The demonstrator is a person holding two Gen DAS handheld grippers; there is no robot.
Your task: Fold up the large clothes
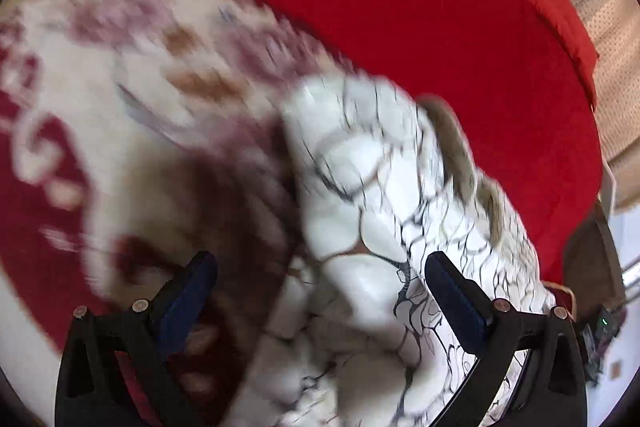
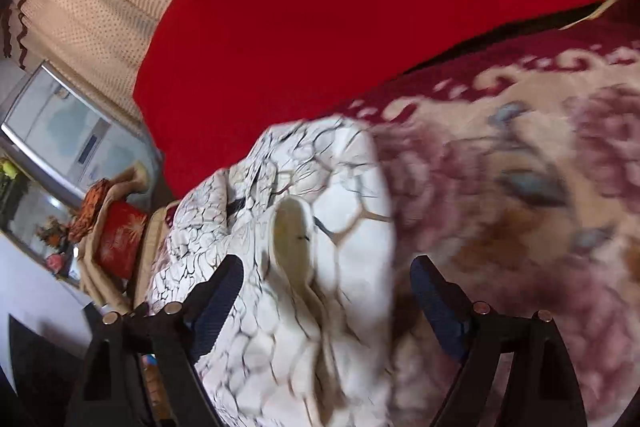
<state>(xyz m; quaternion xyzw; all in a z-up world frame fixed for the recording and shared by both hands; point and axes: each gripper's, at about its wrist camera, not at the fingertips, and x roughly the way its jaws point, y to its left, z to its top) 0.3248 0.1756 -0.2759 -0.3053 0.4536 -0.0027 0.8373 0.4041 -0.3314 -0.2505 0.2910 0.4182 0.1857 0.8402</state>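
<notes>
Here the white garment [image 1: 360, 211], printed with thin black crackle lines, is lying bunched on a floral carpet [image 1: 132, 75] in cream and maroon, right beside a bright red covering [image 1: 400, 7] that is spreading across the upper part of both views. In the left wrist view, the left claw [image 1: 320, 291] is hanging over the garment with its fingers standing well apart; the cloth is filling the gap between them, yet neither blue pad [image 1: 456, 303] is pressing on it, and the other finger is sitting over the carpet's dark border. In the right wrist view, the right claw [image 2: 326, 291] is likewise spread wide above the same garment [image 2: 304, 227], where a pale inner fold or cuff is showing among the creases; its pads [image 2: 218, 303] are gripping nothing. Both views are smeared with blur, the carpet most of all. A cream dotted curtain [image 2: 92, 7] is hanging at the left edge, with a red cushion [image 2: 120, 239] below it.
</notes>
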